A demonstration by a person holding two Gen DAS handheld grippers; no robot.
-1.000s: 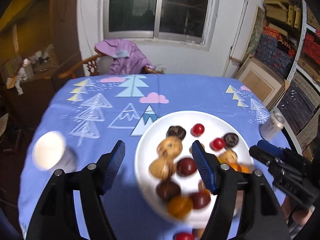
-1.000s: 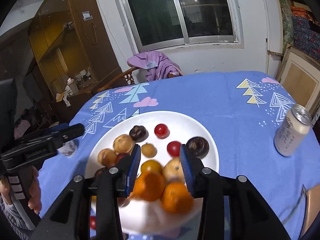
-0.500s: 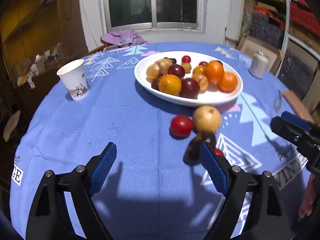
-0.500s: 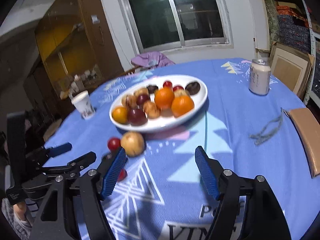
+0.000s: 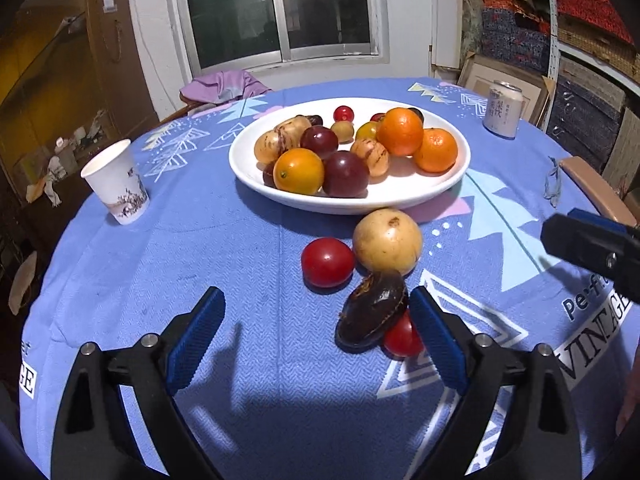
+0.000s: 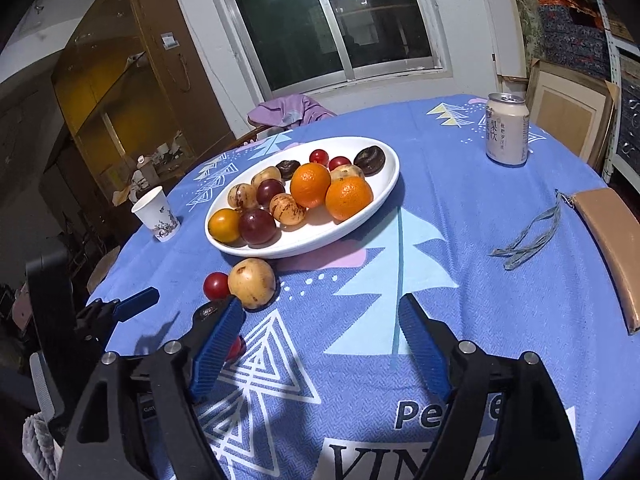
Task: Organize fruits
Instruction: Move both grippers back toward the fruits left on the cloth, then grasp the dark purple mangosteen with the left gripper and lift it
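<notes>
A white plate point(image 5: 448, 184) point(image 6: 320, 236) on the blue tablecloth holds several fruits, two oranges point(image 5: 400, 131) among them. In front of it on the cloth lie a yellow round fruit point(image 5: 387, 240) point(image 6: 252, 282), a red tomato point(image 5: 327, 262) point(image 6: 216, 285), a dark wrinkled fruit point(image 5: 374, 312) and a small red fruit point(image 5: 402, 338). My left gripper point(image 5: 314, 312) hovers low over the cloth with its jaws opening. The dark fruit lies just inside its right finger, and no pad presses on it. My right gripper point(image 6: 322, 316) is also opening, with only cloth between its fingers.
A paper cup point(image 5: 116, 182) stands at the left and a drink can point(image 5: 502, 108) at the far right. A tan pouch with a strap point(image 6: 612, 248) lies by the right table edge. A chair draped in purple cloth point(image 5: 224, 86) is behind the table.
Both grippers pulled back from over the plate and sank toward the near cloth. Their jaws widened. The orange between the right fingers is gone from them, and the blurred dark fruit has come to rest.
</notes>
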